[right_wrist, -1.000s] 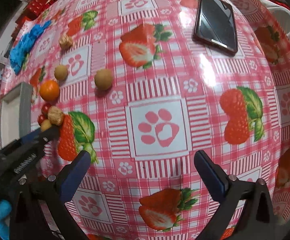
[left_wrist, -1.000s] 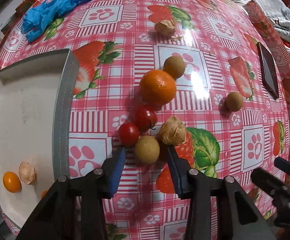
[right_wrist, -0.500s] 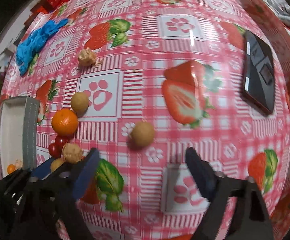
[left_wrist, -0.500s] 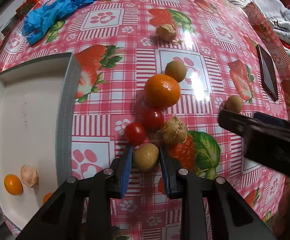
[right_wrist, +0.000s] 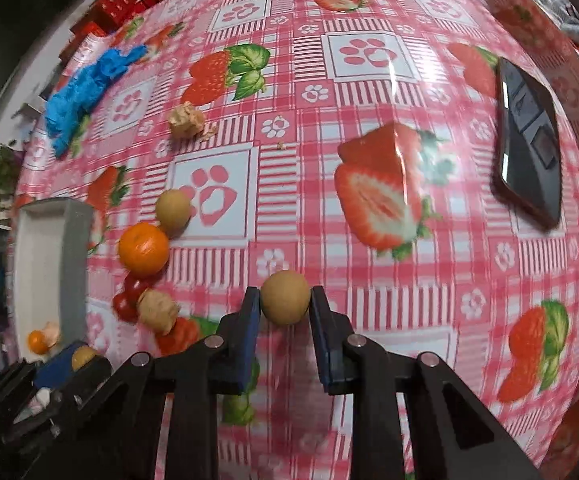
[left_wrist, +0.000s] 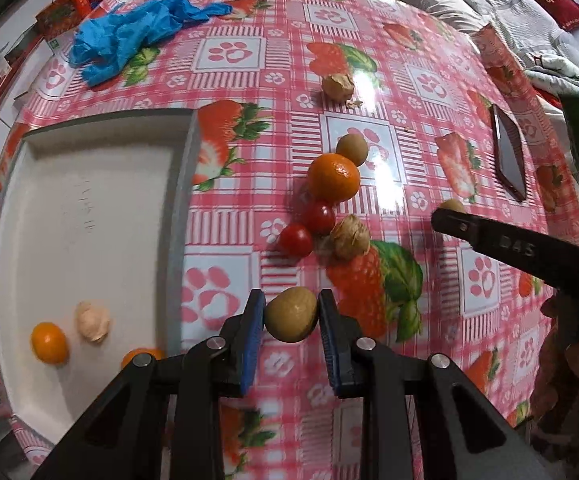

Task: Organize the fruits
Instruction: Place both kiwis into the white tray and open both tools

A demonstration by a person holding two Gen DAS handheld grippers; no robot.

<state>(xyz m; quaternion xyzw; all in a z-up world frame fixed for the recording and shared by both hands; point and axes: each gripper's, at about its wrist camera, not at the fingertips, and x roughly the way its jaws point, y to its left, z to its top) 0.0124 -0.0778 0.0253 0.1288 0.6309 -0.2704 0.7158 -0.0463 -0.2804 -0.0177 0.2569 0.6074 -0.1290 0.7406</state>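
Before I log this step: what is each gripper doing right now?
Left gripper: shut on a tan round fruit.
Right gripper: jaws just closed on another tan round fruit.

We logged table (left_wrist: 429,32) cloth: pink-white check, strawberries, paw prints | tray (left_wrist: 177,216): grey-white | orange (left_wrist: 333,177): orange | tomatoes (left_wrist: 295,239): red | glove (left_wrist: 129,36): blue

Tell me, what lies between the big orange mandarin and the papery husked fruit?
Two red cherry tomatoes, touching each other, between mandarin and husked fruit; clearest in the left wrist view.
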